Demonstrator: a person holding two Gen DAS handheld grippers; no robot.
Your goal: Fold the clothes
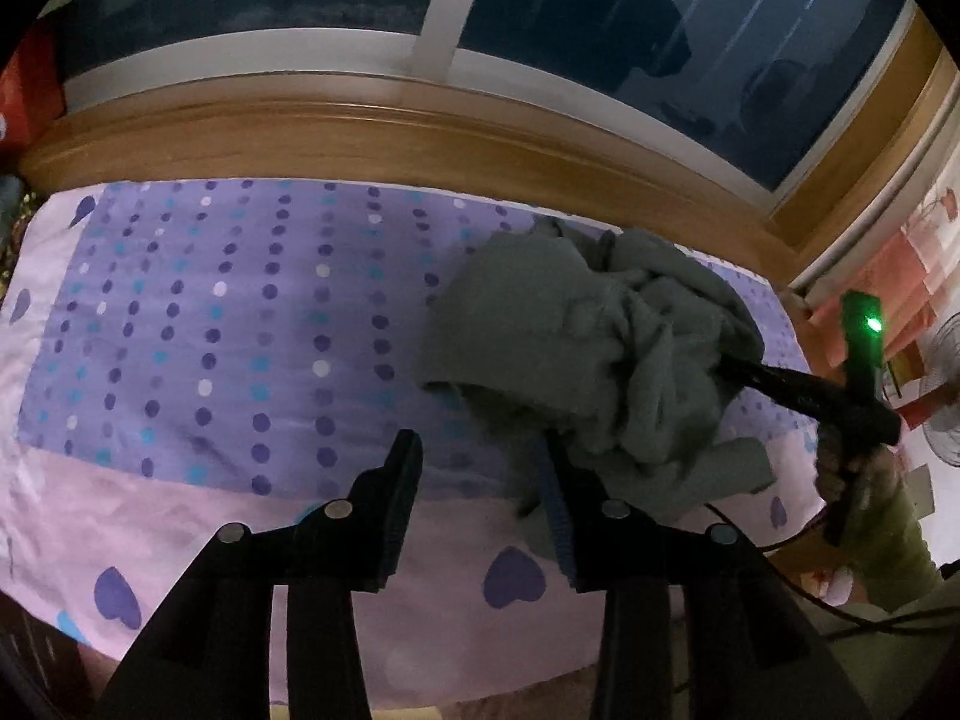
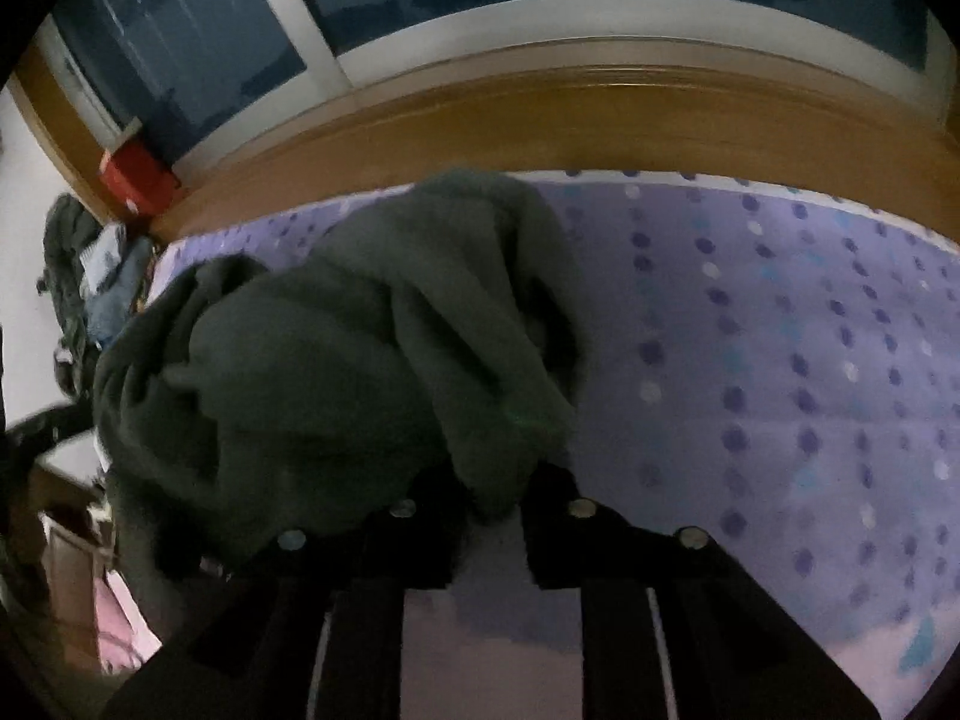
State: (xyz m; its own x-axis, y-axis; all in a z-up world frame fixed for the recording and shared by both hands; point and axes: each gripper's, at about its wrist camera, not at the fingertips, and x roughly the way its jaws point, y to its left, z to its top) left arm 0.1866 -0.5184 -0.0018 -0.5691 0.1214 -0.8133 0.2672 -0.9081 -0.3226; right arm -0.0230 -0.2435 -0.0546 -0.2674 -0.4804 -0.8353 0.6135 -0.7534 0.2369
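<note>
Fabric of a grey-green garment (image 1: 594, 348) hangs bunched and crumpled above the bed (image 1: 210, 312), toward the right end of the wooden sill (image 1: 360, 138) that runs behind the mattress. It is not flat and shows no fold.

The right gripper (image 2: 489, 501) has its jaws clenched on a twist of the cloth, which drapes over them and hides most of what lies ahead in the right wrist view. The left gripper (image 1: 486, 480) stands with its jaws spread wide and nothing between them; its right jaw sits against the lower hem of the hanging bundle.

Risks, as I judge them:
- The held part looks like a random wad, not a hem or shoulder, so lowering it toward the bed could lay the garment down twisted.
- The grip takes only a narrow tail of cloth; a quick shake could let it slip out.
- Closing the left jaws where they stand could pinch several layers at once and lock in the tangle.
- The garment hangs close to the bed edge furthest from the sill's middle, so loose cloth could slide off that side.
</note>
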